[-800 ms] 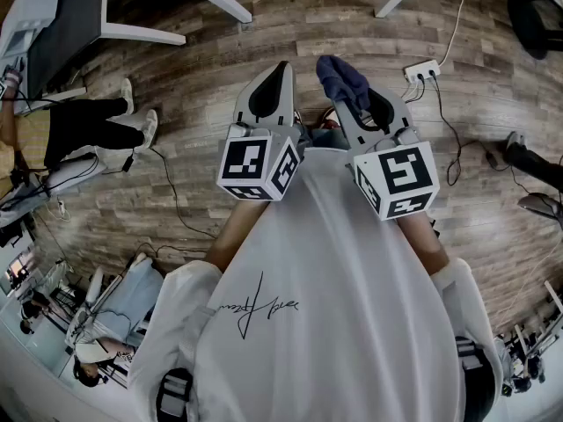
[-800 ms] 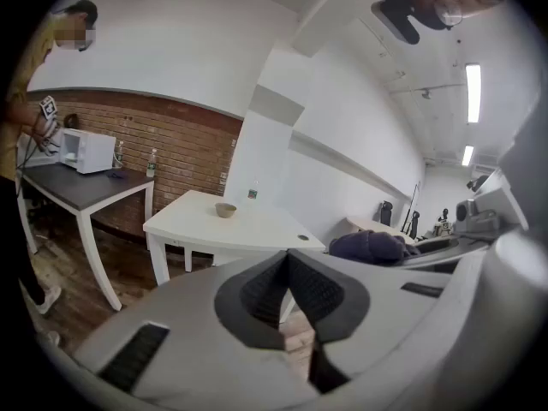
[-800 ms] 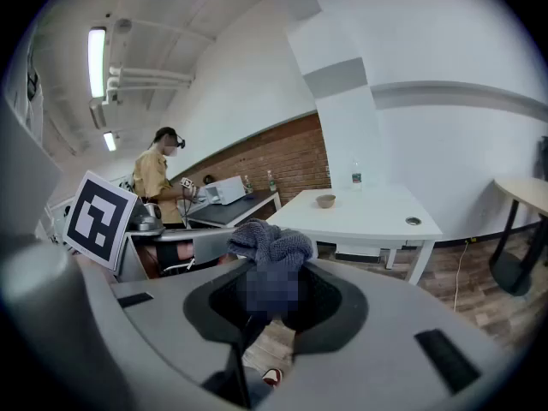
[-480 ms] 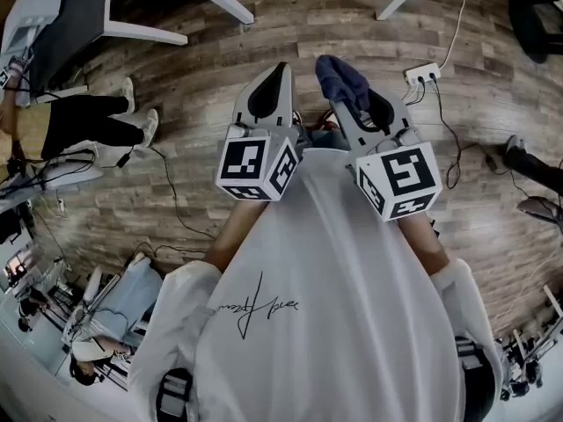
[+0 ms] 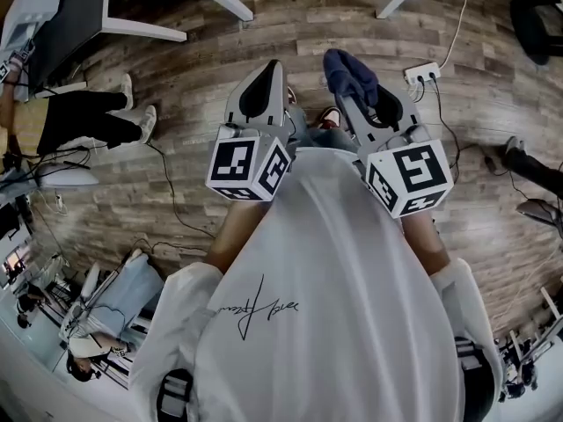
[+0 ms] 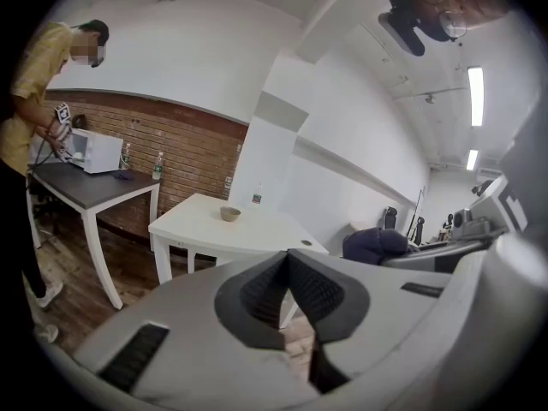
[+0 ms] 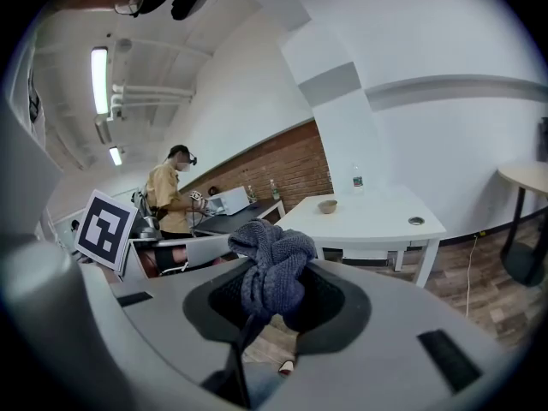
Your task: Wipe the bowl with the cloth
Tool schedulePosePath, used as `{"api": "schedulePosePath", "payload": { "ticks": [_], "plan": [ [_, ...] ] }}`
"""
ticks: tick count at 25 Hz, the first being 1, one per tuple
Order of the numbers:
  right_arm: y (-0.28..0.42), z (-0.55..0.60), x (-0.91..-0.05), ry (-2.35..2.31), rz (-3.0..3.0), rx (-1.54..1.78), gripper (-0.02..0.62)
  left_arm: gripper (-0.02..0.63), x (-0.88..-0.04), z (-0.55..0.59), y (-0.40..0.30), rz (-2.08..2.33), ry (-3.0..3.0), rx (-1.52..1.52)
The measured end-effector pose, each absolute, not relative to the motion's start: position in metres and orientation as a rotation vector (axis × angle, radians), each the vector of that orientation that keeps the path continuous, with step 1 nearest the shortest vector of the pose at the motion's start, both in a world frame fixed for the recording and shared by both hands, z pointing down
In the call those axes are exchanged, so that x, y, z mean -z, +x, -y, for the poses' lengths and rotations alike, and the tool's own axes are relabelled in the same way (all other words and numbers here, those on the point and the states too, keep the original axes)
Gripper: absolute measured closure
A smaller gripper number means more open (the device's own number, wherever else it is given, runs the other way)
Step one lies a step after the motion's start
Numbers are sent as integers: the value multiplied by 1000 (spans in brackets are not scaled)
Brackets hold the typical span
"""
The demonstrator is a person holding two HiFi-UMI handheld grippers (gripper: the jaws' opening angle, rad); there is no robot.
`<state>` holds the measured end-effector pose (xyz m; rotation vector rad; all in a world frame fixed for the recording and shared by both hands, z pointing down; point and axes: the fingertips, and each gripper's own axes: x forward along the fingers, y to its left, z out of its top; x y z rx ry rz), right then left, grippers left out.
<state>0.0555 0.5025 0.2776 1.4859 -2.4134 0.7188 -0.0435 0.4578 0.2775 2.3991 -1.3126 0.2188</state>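
Lengthwise, the bunched cloth (image 7: 272, 268) juts forward from the right gripper (image 7: 271, 305), which clamps it; the left gripper (image 6: 287, 260) is closed, empty.

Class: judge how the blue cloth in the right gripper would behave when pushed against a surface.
The cloth bunches in soft folds, so probably floppy and yielding. Its coarse knit suggests it is light and grippy, not slippery.

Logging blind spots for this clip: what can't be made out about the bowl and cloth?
1. Bowl: too small and distant in both gripper views to see inside; absent from head view.
2. Cloth: lower end hidden inside the right claw, right gripper view.
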Motion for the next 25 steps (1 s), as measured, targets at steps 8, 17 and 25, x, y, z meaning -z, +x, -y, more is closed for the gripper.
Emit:
{"api": "schedulePosePath", "payload": {
  "ticks": [8, 17, 25],
  "plan": [
    [61, -478, -285, 1494, 2385, -717, 492, 612, -285, -435, -48, 1323, 2385, -225],
    [55, -431, -286, 1498, 2363, -715, 491, 611, -286, -387, -53, 1299, 2395, -248],
    [40, -374, -283, 1504, 2346, -716, 491, 611, -271, -325, -68, 1298, 2414, -183]
  ]
}}
